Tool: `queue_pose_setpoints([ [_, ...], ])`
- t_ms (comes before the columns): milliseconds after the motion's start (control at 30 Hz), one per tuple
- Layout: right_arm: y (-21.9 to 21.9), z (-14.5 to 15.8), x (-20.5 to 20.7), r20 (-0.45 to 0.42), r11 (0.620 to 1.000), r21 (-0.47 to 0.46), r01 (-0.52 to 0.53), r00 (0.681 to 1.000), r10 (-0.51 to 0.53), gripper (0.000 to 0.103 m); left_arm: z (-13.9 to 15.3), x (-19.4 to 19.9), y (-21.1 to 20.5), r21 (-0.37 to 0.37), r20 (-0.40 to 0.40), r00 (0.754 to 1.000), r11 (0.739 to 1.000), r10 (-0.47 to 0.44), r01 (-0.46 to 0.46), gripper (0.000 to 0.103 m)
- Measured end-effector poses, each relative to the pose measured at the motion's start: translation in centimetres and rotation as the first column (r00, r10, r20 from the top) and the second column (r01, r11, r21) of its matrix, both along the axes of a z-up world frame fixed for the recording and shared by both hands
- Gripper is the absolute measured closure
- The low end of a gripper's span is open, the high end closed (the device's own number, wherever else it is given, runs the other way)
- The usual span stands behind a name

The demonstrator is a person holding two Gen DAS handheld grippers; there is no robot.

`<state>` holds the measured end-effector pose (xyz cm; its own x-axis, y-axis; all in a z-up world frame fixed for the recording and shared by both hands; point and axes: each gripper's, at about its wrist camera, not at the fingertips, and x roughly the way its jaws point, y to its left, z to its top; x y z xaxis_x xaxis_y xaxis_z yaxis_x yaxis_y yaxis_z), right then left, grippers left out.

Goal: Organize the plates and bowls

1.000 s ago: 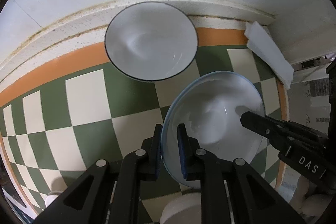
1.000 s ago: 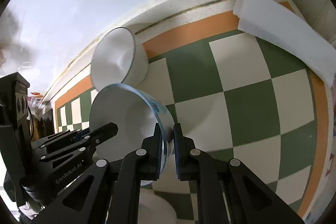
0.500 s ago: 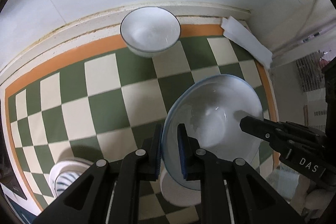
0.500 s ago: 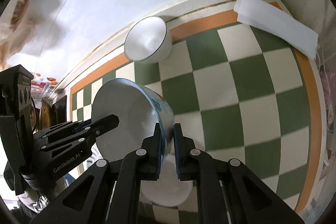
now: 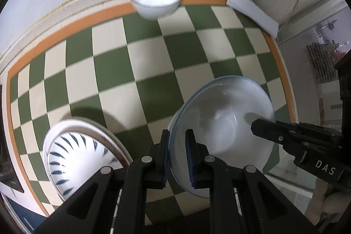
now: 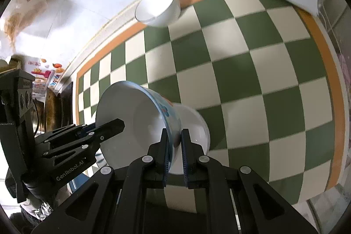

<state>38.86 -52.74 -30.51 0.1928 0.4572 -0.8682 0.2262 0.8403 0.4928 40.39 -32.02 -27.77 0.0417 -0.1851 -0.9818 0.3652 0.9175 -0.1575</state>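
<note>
Both grippers hold the same blue-rimmed bowl (image 5: pixel 221 135), each from one side. The left gripper (image 5: pixel 177 157) is closed on the near-left part of the rim, with its blue ribbed pads pressing the thin wall from inside and outside. The right gripper (image 6: pixel 174 150) is clamped on the opposite part of the rim, where the outside of the bowl has a small painted pattern in blue and red. The bowl is round, deep and glossy white inside, with a fine blue line along the edge. It is tilted and is carried above the near right part of the table (image 5: pixel 153 63), not resting on it.

The table is covered with a smooth cloth of green and cream squares with an orange border. At the far edge, close to the pale wall, a plain white bowl (image 5: pixel 155 0) stands upright; it has a thin dark rim and a rounded body. At the near left lies a stack of plates (image 5: pixel 81 155), the top one white with short dark blue strokes arranged like rays; how many plates are in it I cannot tell, because the view is blurred there. In the far right corner a folded white cloth (image 5: pixel 250 12) lies along the border.
</note>
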Motion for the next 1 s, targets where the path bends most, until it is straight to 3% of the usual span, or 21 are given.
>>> queue_pose_setpoints([
  [300, 1.0, -3.1, -1.5, -0.061, 1.000, 0.004, -0.015, 0.998, 0.015, 0.091, -2.7, -1.1, 0.5, 0.035, -0.045, 0.999, 0.999, 0.012, -0.011, 0.091],
  [1000, 0.4, -5.3, -0.3, -0.114, 1.000, -0.011, 0.003, 0.994, -0.004, 0.091, -5.0, -0.2, -1.0, 0.073, -0.071, 0.997, 0.997, -0.002, 0.007, 0.091],
])
